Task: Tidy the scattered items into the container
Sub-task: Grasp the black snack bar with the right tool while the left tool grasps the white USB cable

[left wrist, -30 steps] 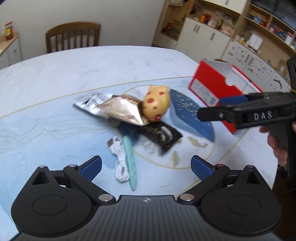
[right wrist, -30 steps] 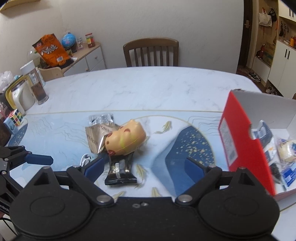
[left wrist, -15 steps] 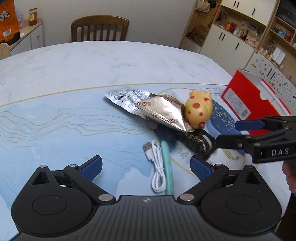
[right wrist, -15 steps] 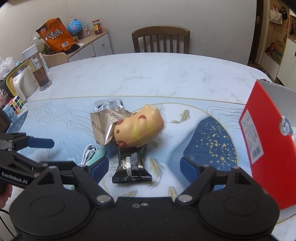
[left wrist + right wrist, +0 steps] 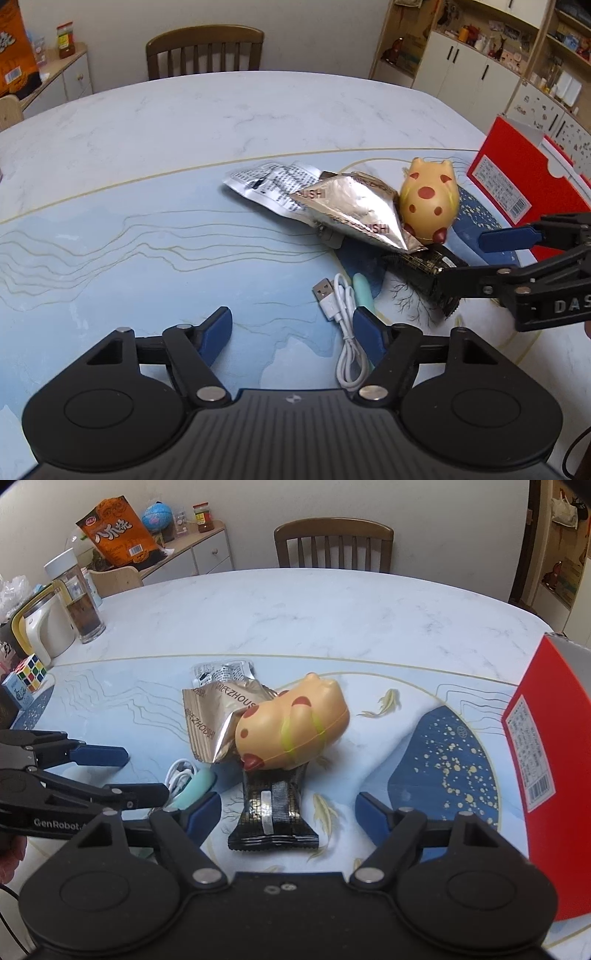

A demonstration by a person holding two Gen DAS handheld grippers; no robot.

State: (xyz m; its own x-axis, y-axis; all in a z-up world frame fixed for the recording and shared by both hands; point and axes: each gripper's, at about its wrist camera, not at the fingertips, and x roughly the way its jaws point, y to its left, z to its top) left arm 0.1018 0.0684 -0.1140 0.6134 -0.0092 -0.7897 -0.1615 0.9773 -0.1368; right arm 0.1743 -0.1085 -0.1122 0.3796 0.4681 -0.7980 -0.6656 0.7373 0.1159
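A yellow spotted toy [image 5: 428, 205] [image 5: 293, 731] lies on a black snack packet [image 5: 273, 812] [image 5: 424, 269], beside a gold foil packet [image 5: 354, 212] [image 5: 212, 720] and a silver packet [image 5: 269, 182]. A white USB cable [image 5: 343, 325] [image 5: 177, 775] and a mint stick [image 5: 194, 786] lie near them. The red box [image 5: 524, 188] [image 5: 546, 771] stands at the right. My left gripper [image 5: 291, 339] is open above the cable. My right gripper [image 5: 288, 812] is open around the black packet's near end.
A wooden chair [image 5: 205, 51] stands behind the table. In the right wrist view a glass jar [image 5: 75, 602], a kettle [image 5: 40, 627] and a puzzle cube [image 5: 31, 672] stand at the table's left edge. Cabinets [image 5: 480, 74] line the right wall.
Both grippers have moved closer to the pile. The left gripper has come over the cable; the right gripper has come low over the black packet.
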